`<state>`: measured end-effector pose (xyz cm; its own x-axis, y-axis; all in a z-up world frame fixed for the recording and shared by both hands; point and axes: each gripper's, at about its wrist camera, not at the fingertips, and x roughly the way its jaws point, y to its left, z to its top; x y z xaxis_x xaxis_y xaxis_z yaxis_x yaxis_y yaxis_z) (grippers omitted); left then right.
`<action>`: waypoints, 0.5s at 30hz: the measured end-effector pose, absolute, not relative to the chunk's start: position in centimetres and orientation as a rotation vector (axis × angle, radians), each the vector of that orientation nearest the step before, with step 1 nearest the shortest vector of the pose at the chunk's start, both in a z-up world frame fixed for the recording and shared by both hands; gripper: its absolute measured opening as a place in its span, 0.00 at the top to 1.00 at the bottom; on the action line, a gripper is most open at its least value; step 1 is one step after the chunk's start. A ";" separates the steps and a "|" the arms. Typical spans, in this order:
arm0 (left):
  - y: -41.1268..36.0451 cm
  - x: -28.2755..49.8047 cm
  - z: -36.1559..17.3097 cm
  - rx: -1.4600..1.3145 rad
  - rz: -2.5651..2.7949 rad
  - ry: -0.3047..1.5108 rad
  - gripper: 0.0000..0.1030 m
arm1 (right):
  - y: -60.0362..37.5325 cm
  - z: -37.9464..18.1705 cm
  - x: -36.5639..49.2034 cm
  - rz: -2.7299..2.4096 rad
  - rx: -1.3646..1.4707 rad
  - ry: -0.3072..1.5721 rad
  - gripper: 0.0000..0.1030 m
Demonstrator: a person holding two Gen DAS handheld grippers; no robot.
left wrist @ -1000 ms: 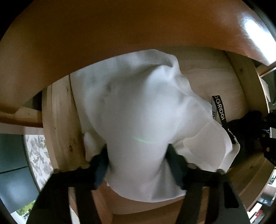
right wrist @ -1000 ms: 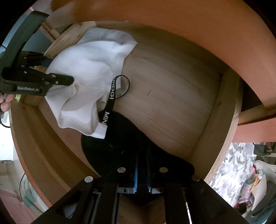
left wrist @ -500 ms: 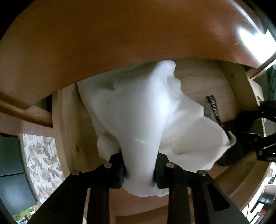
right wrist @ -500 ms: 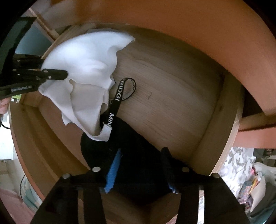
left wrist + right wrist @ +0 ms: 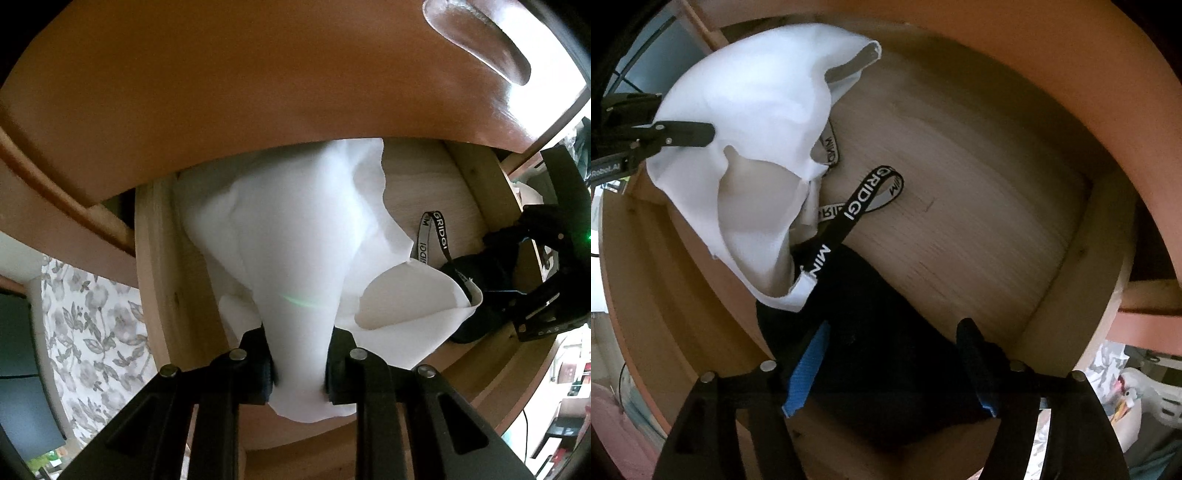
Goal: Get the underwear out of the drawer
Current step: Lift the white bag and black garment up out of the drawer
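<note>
A white underwear [image 5: 295, 240] lies bunched in the left part of the open wooden drawer [image 5: 162, 258]. My left gripper [image 5: 297, 354] is closing, its pads pressing a pulled-up fold of it. In the right wrist view the same white piece [image 5: 757, 110] hangs from the left gripper [image 5: 683, 134]. A black underwear [image 5: 886, 332] with a lettered waistband [image 5: 857, 203] lies at the drawer's near edge. My right gripper [image 5: 894, 325] is opening, its blue-padded fingers wide on either side of the black cloth, not pinching it.
The brown cabinet front [image 5: 258, 74] overhangs the back of the drawer. The bare wooden drawer floor [image 5: 979, 203] ends at its right wall [image 5: 1082, 266]. Floral fabric [image 5: 92, 332] shows below, outside the drawer's left side.
The left jaws closed onto the white underwear and drew a fold up and back. The right jaws went from shut to wide open over the black underwear and sank slightly.
</note>
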<state>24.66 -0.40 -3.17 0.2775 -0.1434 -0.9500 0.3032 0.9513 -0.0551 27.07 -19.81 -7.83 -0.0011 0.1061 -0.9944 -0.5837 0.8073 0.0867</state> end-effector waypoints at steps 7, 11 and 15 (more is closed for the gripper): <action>0.0 25.3 -3.2 0.122 -0.304 1.253 0.79 | -18.4 -8.5 26.7 0.564 -0.477 1.494 0.26; 0.1 24.9 -3.1 0.123 -0.304 1.251 0.79 | -18.0 -8.3 26.3 0.599 -0.431 1.504 0.52; 0.3 25.0 -3.1 0.114 -0.300 1.251 0.79 | -17.4 -7.9 25.8 0.592 -0.427 1.477 0.72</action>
